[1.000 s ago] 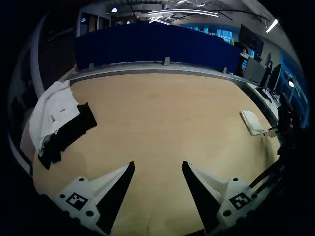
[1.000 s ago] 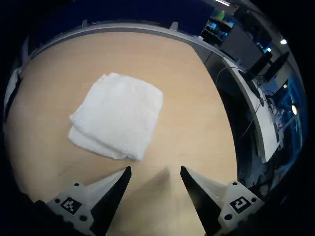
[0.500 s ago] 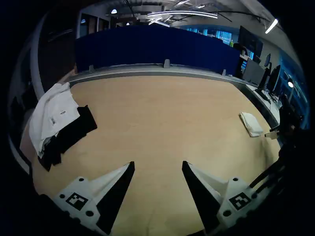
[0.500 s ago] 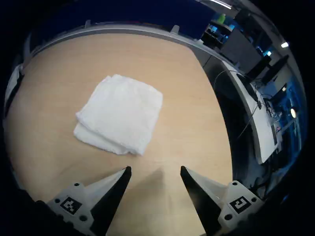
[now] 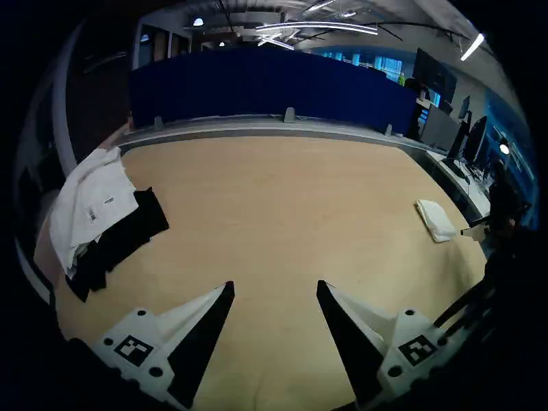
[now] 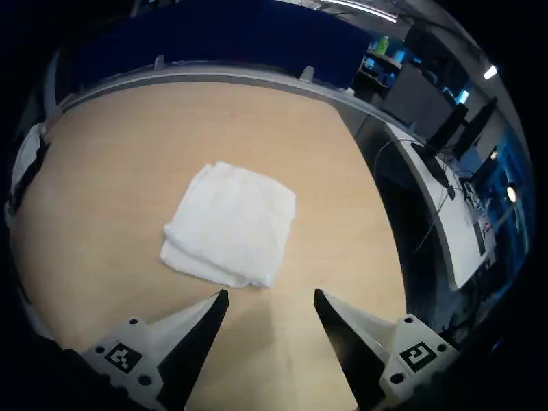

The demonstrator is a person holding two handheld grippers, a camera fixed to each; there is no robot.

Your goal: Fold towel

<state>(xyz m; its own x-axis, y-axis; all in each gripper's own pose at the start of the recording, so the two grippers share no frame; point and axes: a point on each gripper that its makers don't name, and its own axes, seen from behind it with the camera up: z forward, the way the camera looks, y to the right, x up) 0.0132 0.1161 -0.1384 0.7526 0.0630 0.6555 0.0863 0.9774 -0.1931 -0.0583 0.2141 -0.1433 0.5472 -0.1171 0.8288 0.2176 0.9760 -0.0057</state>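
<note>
A white towel (image 6: 231, 225), folded into a thick square, lies flat on the wooden table (image 6: 137, 171) just ahead of my right gripper (image 6: 268, 294). That gripper is open, its fingers apart over bare wood, not touching the towel. In the left gripper view the same folded towel (image 5: 435, 220) appears small near the table's far right edge. My left gripper (image 5: 274, 286) hovers open above the bare middle of the table (image 5: 274, 205), holding nothing.
A heap of white cloth (image 5: 89, 198) and black cloth (image 5: 120, 236) lies at the table's left edge. A blue partition (image 5: 274, 82) runs behind the table. Desks with monitors (image 5: 445, 120) stand to the right, beyond the table's edge (image 6: 373, 171).
The right gripper has drawn back and up from the folded towel, which now looks smaller and farther ahead. The left gripper has stayed almost still.
</note>
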